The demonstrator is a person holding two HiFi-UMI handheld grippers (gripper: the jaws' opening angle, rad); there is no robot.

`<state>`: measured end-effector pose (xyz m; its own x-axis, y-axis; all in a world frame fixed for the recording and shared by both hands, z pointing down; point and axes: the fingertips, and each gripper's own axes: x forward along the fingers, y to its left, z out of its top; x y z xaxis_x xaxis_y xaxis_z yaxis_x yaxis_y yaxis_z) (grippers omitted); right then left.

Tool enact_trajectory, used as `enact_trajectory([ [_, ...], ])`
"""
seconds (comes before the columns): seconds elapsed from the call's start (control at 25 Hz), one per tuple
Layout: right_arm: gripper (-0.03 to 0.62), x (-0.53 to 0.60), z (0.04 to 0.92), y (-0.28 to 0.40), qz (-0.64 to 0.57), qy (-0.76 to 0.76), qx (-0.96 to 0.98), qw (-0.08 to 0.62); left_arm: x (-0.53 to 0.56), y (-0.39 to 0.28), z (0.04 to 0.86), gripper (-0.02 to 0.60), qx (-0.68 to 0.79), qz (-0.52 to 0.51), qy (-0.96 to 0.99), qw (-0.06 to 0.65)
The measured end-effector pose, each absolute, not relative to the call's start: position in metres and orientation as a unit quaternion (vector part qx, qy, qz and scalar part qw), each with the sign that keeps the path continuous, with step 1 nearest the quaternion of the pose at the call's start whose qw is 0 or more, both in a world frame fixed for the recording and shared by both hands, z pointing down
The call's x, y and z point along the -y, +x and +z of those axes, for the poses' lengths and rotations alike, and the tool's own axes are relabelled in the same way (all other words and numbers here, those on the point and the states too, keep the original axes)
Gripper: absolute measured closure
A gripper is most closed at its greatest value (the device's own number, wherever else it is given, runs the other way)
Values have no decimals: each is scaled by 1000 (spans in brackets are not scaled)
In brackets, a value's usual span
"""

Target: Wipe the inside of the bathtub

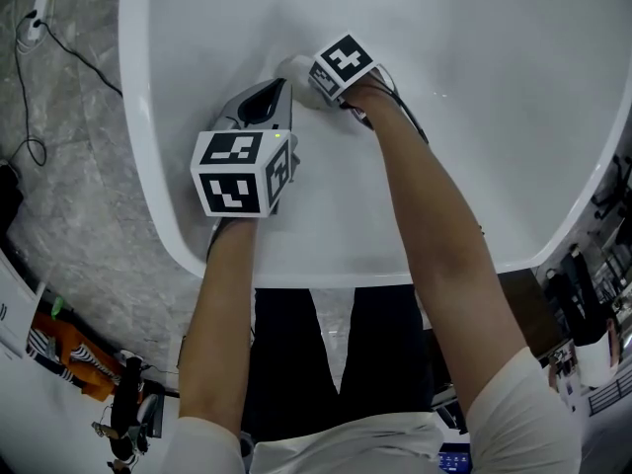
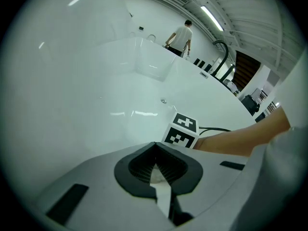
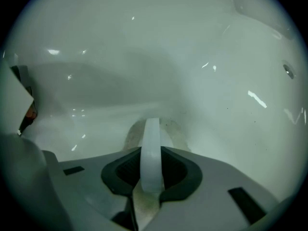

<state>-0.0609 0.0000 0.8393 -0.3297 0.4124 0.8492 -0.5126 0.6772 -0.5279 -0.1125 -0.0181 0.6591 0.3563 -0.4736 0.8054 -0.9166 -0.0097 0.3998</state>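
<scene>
The left gripper (image 1: 276, 95) hangs inside the white bathtub (image 1: 134, 87), low over its near wall. Its jaws are pressed together with nothing between them. Just beyond it, deeper in the basin, the right gripper (image 3: 151, 171) has its jaws clamped on the white handle of a scrubbing pad (image 3: 152, 138). The pad's beige face lies flat against the curved tub wall. In the head view the pad (image 1: 292, 67) shows as a pale lump at that gripper's tip. Farther along the tub floor sits a small round metal fitting (image 3: 288, 71).
</scene>
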Motion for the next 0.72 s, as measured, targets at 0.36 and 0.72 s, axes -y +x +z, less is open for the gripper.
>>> enact_trajectory([
  [0.36, 499, -5, 824, -72, 393, 13, 730, 558, 20, -109, 658, 575, 510, 233, 676, 478],
  [0.72, 499, -5, 790, -64, 414, 18, 750, 516, 19, -109, 648, 575, 510, 235, 681, 469],
])
